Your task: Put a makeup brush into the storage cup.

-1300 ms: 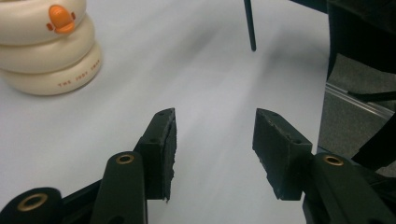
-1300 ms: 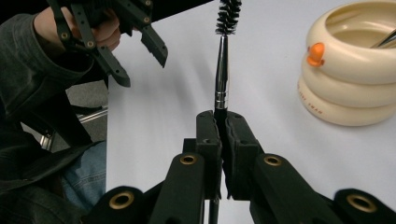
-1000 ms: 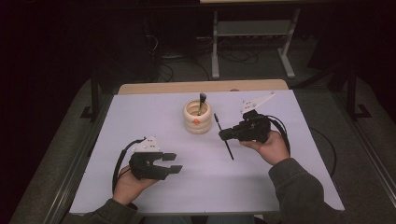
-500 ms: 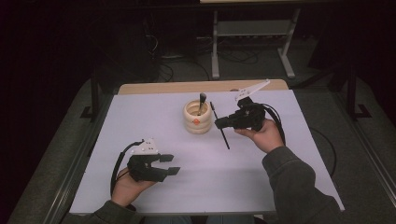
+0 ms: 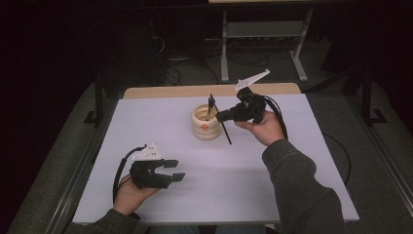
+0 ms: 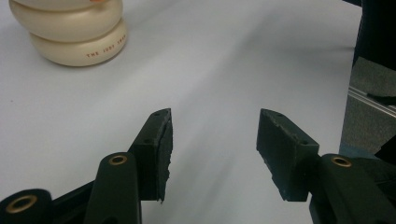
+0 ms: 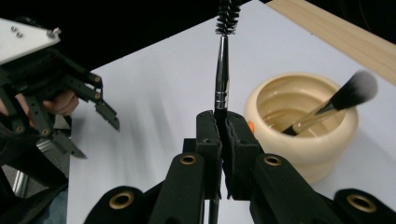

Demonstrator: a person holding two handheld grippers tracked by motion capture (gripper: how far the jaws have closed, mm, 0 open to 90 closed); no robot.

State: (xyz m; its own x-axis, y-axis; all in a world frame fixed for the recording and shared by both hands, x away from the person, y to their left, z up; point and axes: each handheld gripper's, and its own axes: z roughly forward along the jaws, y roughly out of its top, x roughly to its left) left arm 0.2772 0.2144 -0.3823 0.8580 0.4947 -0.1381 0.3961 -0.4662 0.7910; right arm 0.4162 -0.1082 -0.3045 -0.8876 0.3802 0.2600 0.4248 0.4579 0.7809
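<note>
Work in hand: loading makeup brushes into the cream holder pot (image 5: 205, 123) on the white table (image 5: 146, 122).
Right gripper (image 5: 220, 116): jaws clamped together on the thin spoolie brush (image 7: 222, 70), gripping it just below the metal ferrule; bristle tip up in the right gripper view.
Spoolie position: in the high view it (image 5: 226, 132) hangs at a slant, lifted off the table, just beside the pot on its right, lower end pointing down toward the person.
Pot contents: 1 powder brush (image 7: 343, 100) already leaning inside, bristles above the rim.
Left gripper (image 5: 174, 170): jaws apart, nothing between them; in the left gripper view the pads (image 6: 161, 149) frame bare table, the pot (image 6: 74, 32) well apart at upper left. It rests low at the near left of the table, idle.
Step, judged: carry phase, spoolie picked up and arriving at the pot, not yet inside.
Next move calls for: bringing the handle end over the pot's mouth, tipping the brush nearer upright, lowering it beside the powder brush, then opening the jaws.
Risk, judged: the slanted handle could catch the rim or nudge the light pot.
</note>
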